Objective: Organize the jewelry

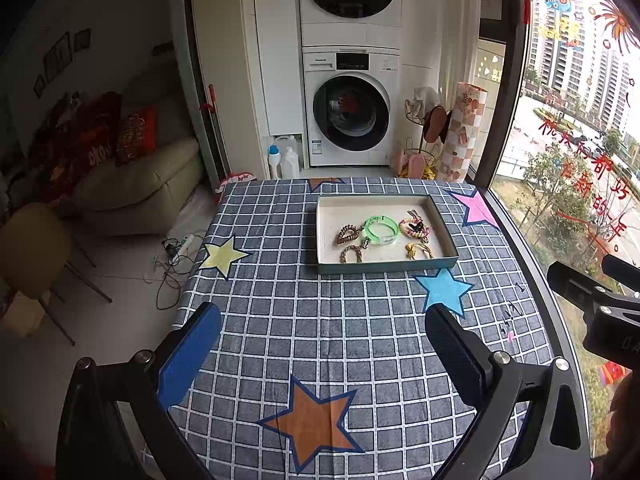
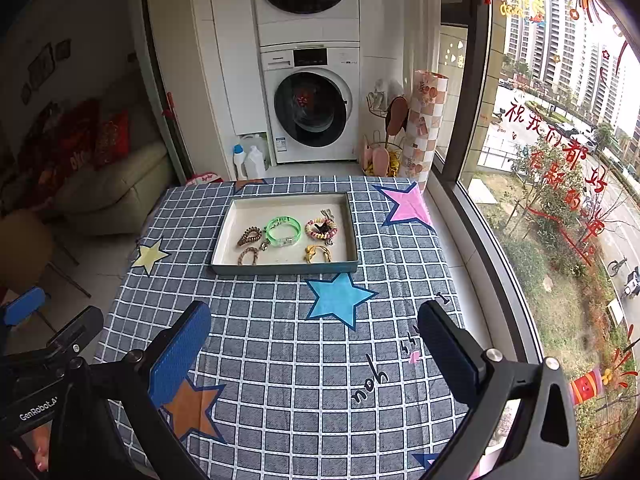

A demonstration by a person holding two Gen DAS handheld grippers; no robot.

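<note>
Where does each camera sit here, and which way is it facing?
Left wrist: on the left gripper, open, facing across the table to the tray and washer; right gripper at the right edge.
Right wrist: on the right gripper, open, facing likewise; left gripper at the left edge.
Shared: tray, green bracelet, washer.

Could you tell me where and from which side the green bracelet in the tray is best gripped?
Probably from above, pinching the near arc of the green bracelet. It lies flat in the tray as an open ring, so one finger can drop inside the band and one outside. A charm touches its near-left edge, so favour the right-hand part.
</note>
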